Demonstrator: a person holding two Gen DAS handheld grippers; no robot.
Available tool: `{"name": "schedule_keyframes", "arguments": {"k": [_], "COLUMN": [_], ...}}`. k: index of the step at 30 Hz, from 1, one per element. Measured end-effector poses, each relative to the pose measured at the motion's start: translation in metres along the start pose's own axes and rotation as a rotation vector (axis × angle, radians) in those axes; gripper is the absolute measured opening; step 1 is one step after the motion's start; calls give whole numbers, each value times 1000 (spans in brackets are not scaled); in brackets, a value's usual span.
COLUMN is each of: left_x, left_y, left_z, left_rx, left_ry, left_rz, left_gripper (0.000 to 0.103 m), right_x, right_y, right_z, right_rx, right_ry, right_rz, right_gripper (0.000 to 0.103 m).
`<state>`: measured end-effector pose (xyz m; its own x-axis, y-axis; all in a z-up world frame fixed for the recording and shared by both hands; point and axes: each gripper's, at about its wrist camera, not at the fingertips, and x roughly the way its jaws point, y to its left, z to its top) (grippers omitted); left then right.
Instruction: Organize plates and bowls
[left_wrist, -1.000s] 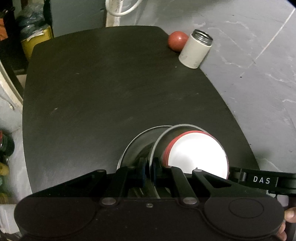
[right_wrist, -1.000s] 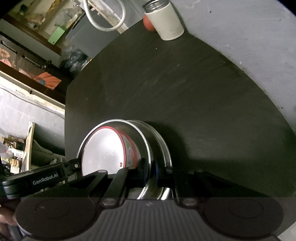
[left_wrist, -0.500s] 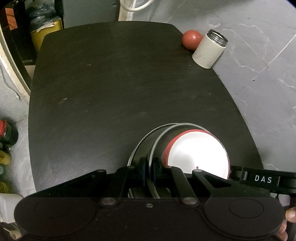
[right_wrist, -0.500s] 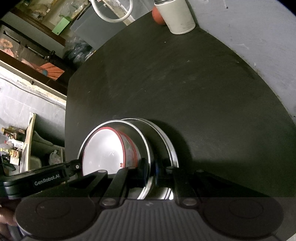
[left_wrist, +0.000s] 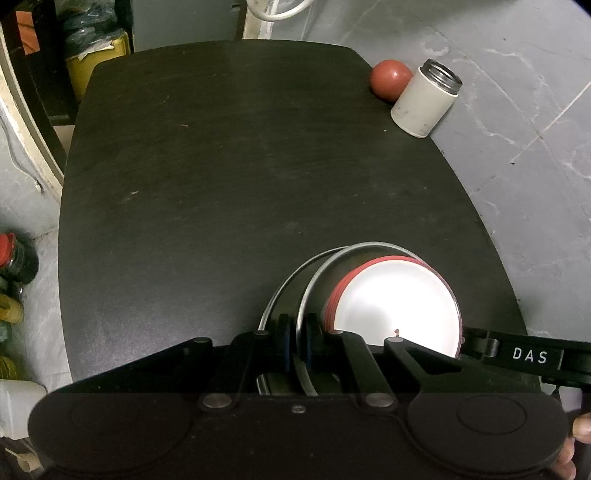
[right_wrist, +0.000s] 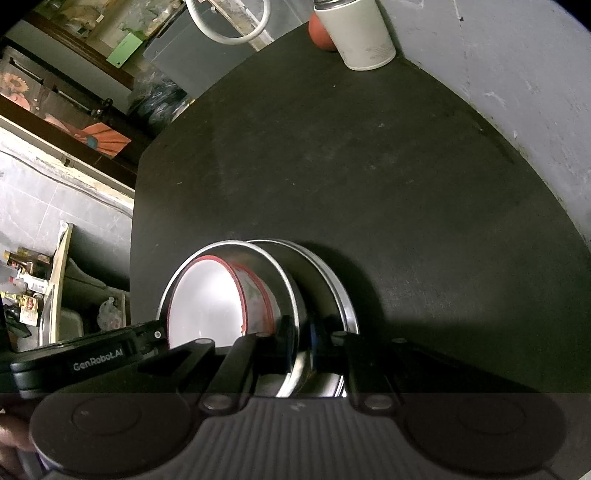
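Steel bowl with a red-rimmed white bowl nested inside, sitting on a steel plate at the worktop's 6 o'clock edge. Left gripper and right gripper each pinch the steel bowl's rim wall, opposite sides. Thin stiff metal, likely light but slick; the loose inner bowl could rattle or shift, so keep it level. Worktop is dark, matte, mostly bare. White can and red ball touching at 1 o'clock. Grey stone floor, clutter at 9 o'clock.
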<state>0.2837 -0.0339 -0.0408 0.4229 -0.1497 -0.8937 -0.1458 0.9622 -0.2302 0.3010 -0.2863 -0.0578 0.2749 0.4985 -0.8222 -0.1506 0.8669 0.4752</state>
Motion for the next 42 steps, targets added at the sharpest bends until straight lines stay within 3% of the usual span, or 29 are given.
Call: {"name": "schedule_keyframes", "arguments": {"k": [42], "left_x": [6], "left_y": [2], "left_z": [-1], "left_rx": [-6], "left_ry": [15], "left_rz": [-8], "left_gripper": [8], "right_x": [1], "right_y": [4], "right_z": [1], "right_rx": [-17], "right_ry": [13], "right_rz": [-2], "right_gripper": [13]}}
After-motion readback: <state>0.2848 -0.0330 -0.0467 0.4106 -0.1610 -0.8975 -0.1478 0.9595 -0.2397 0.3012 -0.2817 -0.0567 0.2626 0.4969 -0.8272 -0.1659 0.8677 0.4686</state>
